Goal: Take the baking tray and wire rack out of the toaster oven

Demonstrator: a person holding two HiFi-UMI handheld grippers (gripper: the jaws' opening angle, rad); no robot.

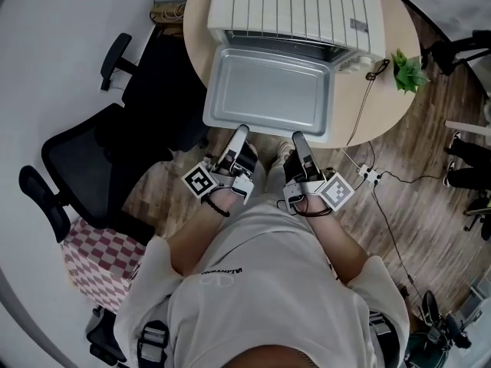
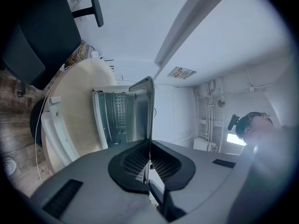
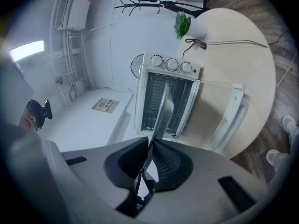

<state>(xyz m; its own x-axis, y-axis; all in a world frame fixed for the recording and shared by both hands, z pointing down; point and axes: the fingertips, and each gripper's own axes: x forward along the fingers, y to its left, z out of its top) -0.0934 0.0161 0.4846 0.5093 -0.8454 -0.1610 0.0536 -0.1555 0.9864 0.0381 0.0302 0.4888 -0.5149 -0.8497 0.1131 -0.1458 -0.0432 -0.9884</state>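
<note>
Tray is held at frame centre, in front of the oven and above the lowered door; whether its far edge is fully out cannot be told. The near rim is clamped at two spots: left gripper jaws clenched on it, right gripper jaws likewise. Rack is seen inside the oven. Step judged: tray withdrawal, nearly done. Tray to be kept level; both hands to be drawn back evenly so the rim is not twisted; door to be cleared before set-down on the surface.
</note>
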